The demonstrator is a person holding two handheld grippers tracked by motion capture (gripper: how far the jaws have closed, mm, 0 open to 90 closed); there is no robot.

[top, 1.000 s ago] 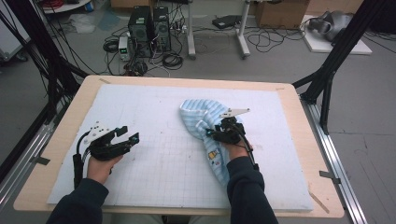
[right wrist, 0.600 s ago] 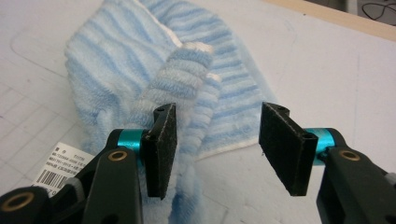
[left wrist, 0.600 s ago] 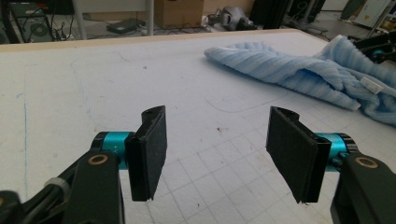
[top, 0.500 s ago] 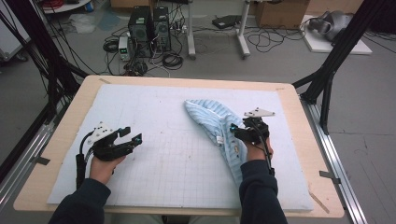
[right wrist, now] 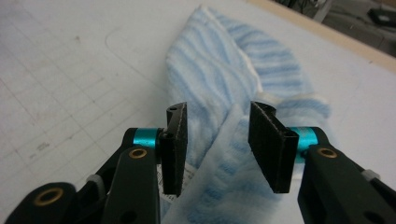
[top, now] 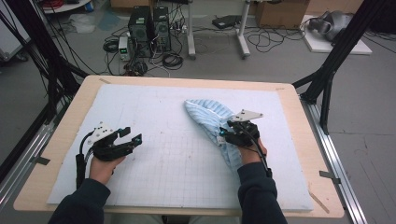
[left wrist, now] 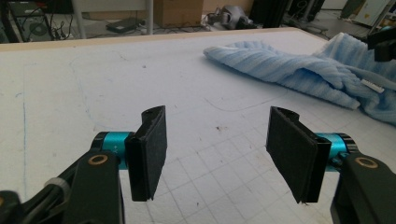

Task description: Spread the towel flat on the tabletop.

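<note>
Right gripper view: we judge the blue towel soft, light and floppy; our right gripper, jaws just closing partway, straddles a raised fold worth pinching; left gripper gapes empty

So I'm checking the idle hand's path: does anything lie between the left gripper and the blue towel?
Nothing visible does. Only bare white mat lies between the open left gripper and the blue towel.

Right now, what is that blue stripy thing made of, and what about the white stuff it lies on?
The blue towel looks like soft terry cloth: ribbed, fluffy stripes, floppy folds, and a small sewn tag. The white mat under it seems to be matte foam or board with a faint printed grid and scuff marks; which one, I cannot tell. The table rim around it looks like pale, plain wood.
</note>
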